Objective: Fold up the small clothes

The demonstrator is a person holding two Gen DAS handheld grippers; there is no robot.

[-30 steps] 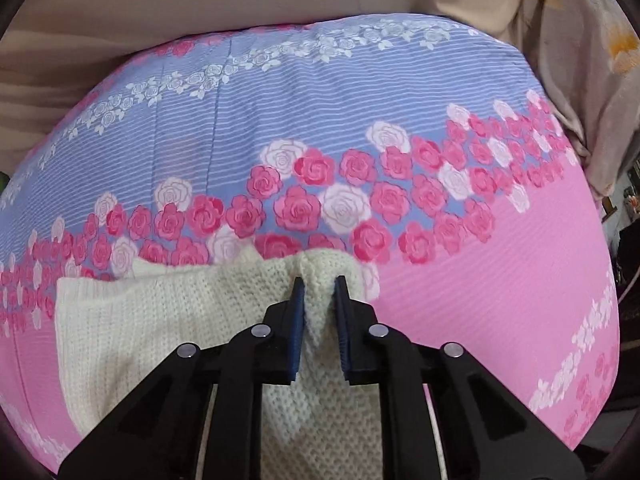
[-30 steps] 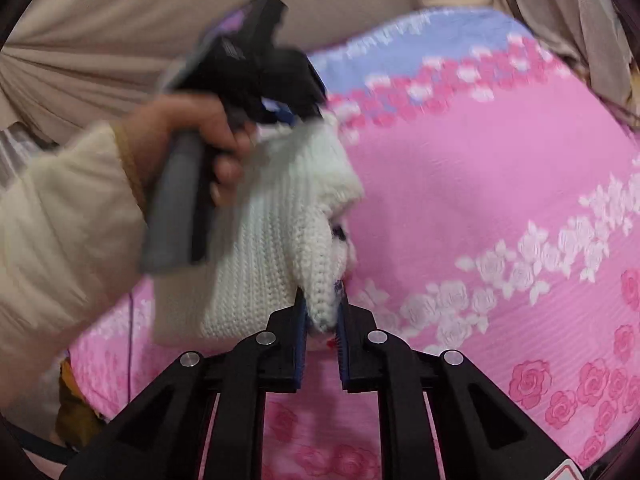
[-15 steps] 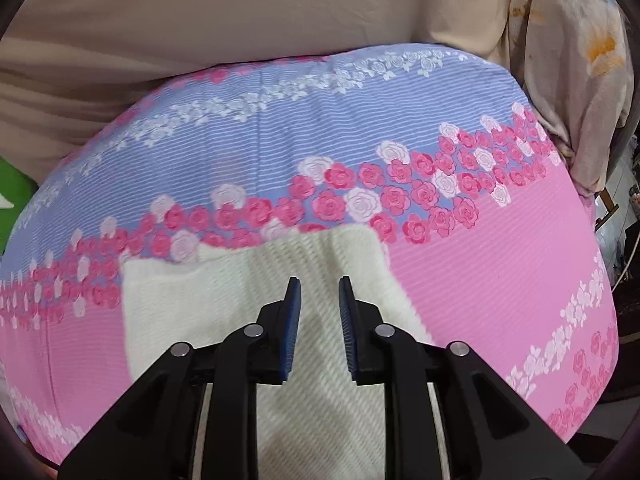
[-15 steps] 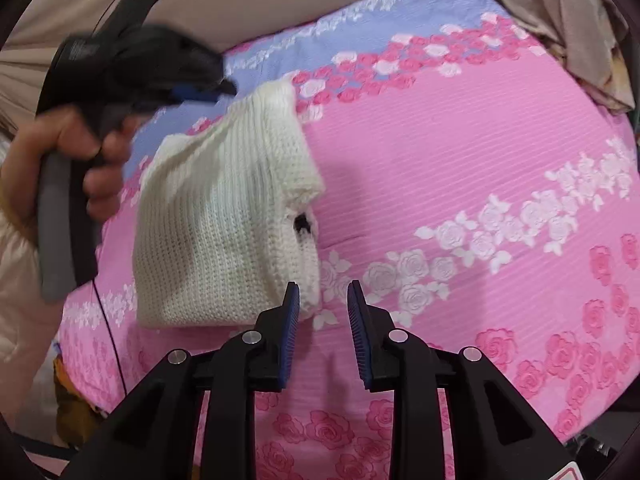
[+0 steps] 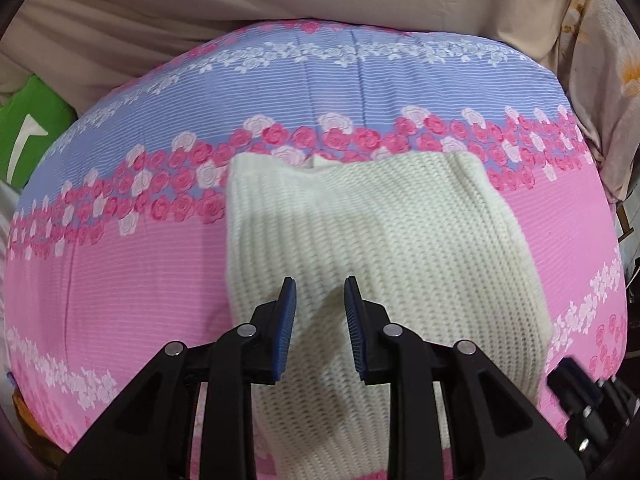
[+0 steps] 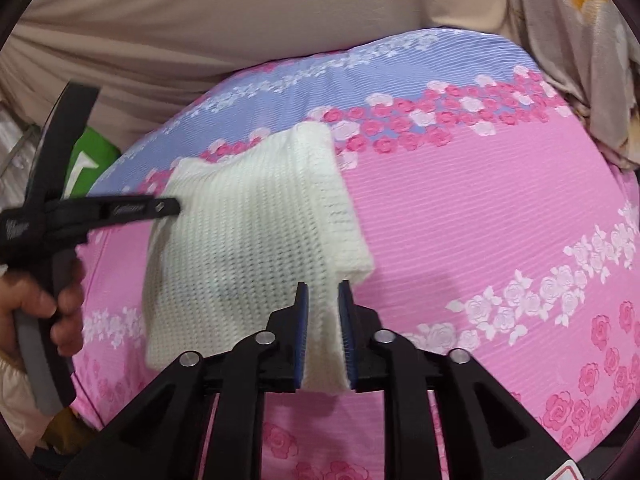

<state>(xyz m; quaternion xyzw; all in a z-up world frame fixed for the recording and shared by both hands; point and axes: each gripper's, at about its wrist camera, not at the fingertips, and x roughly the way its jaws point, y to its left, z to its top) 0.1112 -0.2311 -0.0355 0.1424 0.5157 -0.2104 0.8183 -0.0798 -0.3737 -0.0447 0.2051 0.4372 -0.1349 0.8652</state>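
Note:
A cream knitted garment (image 5: 372, 248) lies folded flat on the pink and blue floral bed cover (image 5: 120, 264). My left gripper (image 5: 319, 292) hovers over its near part, jaws open and empty. In the right wrist view the same garment (image 6: 248, 232) lies left of centre. My right gripper (image 6: 323, 294) has the garment's near right corner between its pads; the jaws stand a little apart around the knit. The left gripper (image 6: 160, 208) shows at the garment's left edge, held by a hand.
A beige sheet (image 5: 240, 8) rises behind the bed. A flowered cloth (image 5: 600, 80) hangs at the right edge. A green object (image 5: 28, 132) sits at the far left. The right gripper's body (image 5: 588, 400) shows at the lower right of the left wrist view.
Both grippers let go of the lifted garment and it dropped flat on the cover. The left gripper drew back over it. The right gripper moved onto the near corner.

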